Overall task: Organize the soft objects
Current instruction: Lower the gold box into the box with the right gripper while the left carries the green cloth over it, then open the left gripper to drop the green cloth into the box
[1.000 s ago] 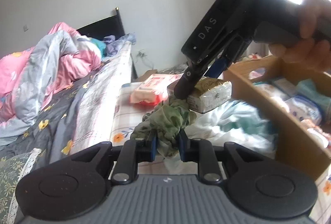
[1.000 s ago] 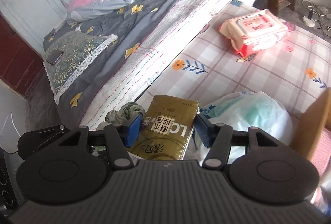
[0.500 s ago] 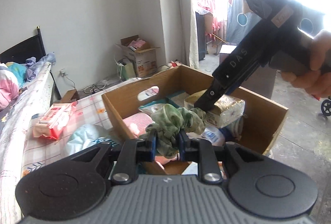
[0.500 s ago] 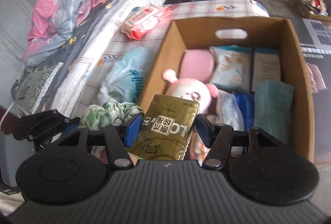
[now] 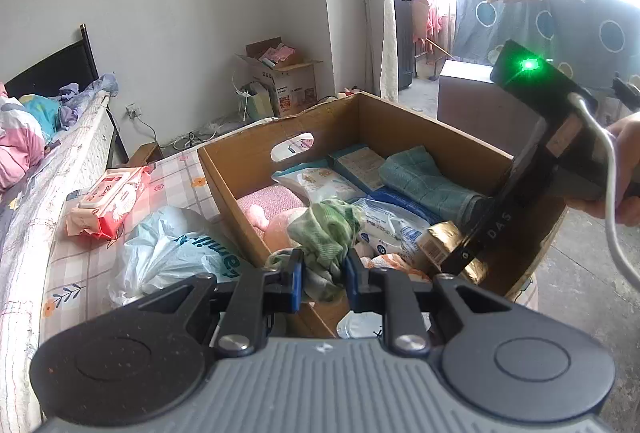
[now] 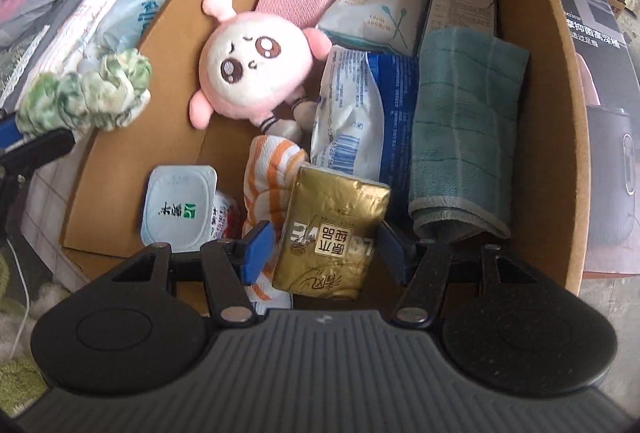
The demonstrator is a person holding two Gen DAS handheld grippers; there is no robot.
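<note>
A brown cardboard box holds a pink plush, a teal towel, blue-and-white packs, a striped sock and a sealed cup. My right gripper points steeply down inside the box, shut on a gold tissue pack that lies against the sock. My left gripper is shut on a green scrunchie. It hovers over the box's near left wall.
On the checked tabletop left of the box lie a pale blue plastic bag and a red wipes pack. A bed runs along the far left. A printed carton stands against the box's right side. A hand grips the right tool.
Both grippers swung from the tabletop by the bed over to the box. The right one then sank into it with the gold pack. The left one has held still lately.
</note>
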